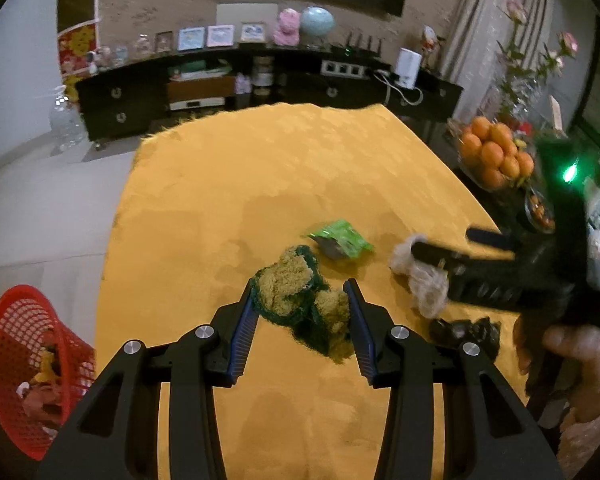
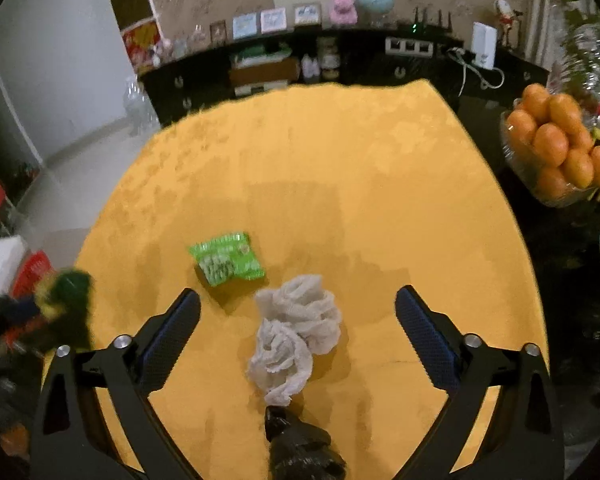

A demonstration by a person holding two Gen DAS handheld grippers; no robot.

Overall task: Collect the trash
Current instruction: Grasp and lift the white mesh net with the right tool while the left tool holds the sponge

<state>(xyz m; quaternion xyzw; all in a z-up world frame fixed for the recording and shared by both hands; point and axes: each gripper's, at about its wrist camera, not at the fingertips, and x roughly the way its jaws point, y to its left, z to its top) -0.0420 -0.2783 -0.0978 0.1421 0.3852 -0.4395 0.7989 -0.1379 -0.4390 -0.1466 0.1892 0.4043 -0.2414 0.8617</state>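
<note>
2 claws, left claw (image 1: pixel 302 312) gripping scrubber (image 1: pixel 300 300)

A home living room. Ahead of the grippers, a long dark sideboard (image 2: pixel 340 64) holds framed pictures (image 2: pixel 274 20). A glass bowl of oranges (image 2: pixel 556 148) sits right.
</note>
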